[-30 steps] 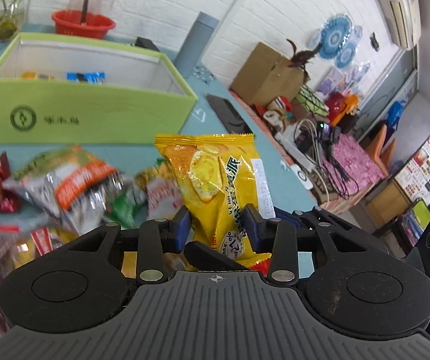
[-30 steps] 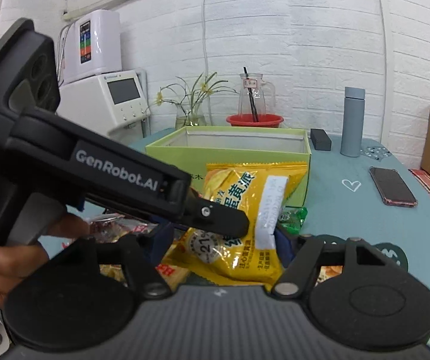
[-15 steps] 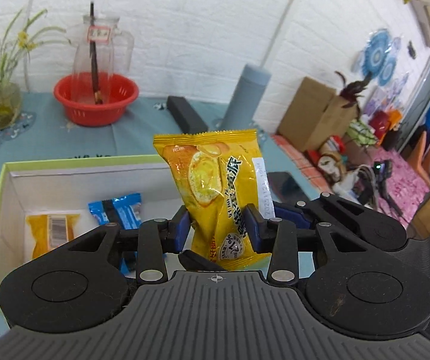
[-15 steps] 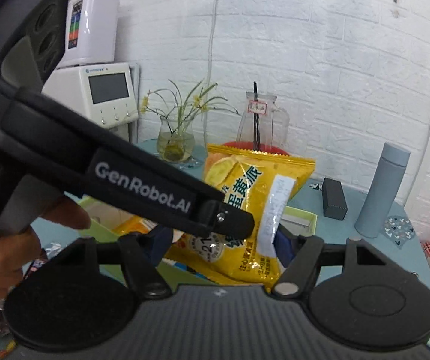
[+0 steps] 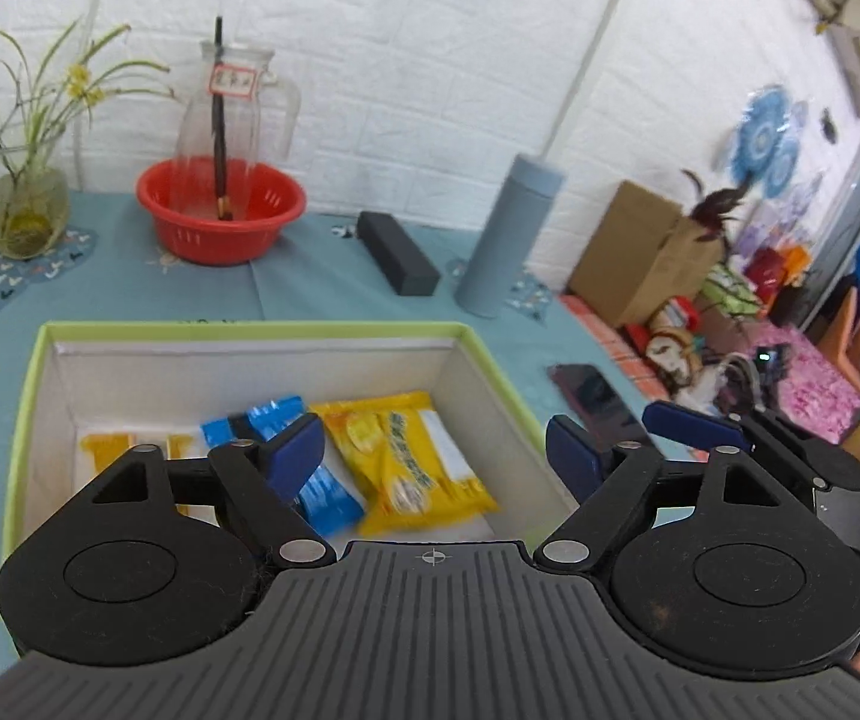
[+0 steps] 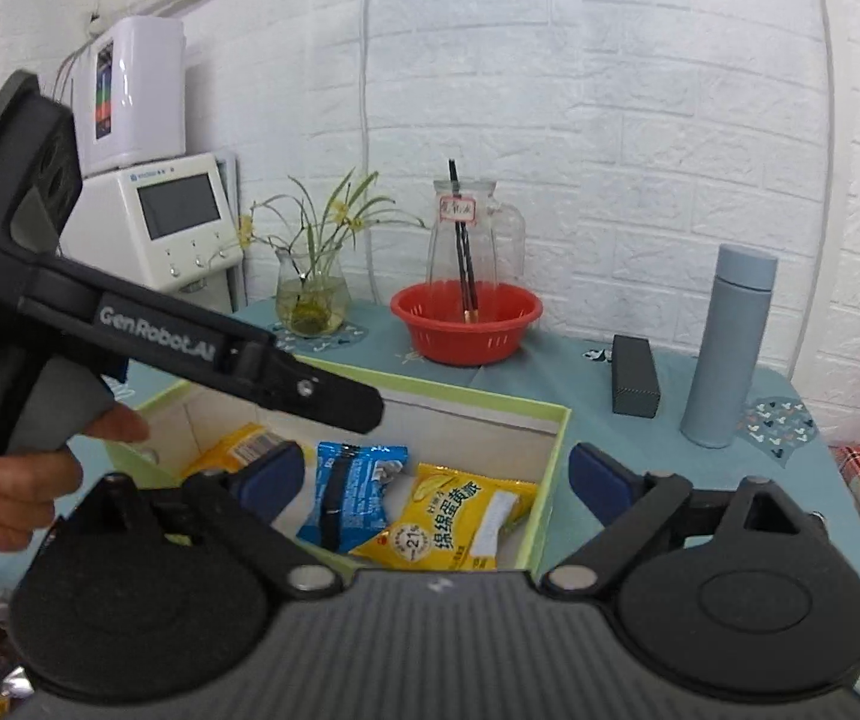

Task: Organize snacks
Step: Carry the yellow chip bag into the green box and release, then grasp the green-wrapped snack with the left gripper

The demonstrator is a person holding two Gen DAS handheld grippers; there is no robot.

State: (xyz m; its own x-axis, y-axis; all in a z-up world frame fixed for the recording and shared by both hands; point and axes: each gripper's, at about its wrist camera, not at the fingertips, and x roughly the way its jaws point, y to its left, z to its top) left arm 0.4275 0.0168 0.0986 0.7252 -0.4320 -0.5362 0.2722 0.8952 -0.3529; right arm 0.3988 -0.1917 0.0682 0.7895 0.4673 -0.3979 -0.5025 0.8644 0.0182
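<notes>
lying in green box (image 5: pixel 493 381): yellow snack packet (image 5: pixel 406 465).

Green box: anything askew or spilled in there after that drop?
Nothing spilled. The yellow snack bag lies at a slant inside the green box, beside the blue packet. Both grippers' fingers have just opened, empty.

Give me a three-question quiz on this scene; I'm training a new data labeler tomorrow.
1. True or false: the yellow snack bag lies inside the green box.
2. What stands in the red basin? A) glass jug B) blue bottle C) phone
3. Fill in: the left gripper and the right gripper are both ____, nothing between the fingers.

Key: 1 true; 2 A; 3 open, having just been opening.
</notes>
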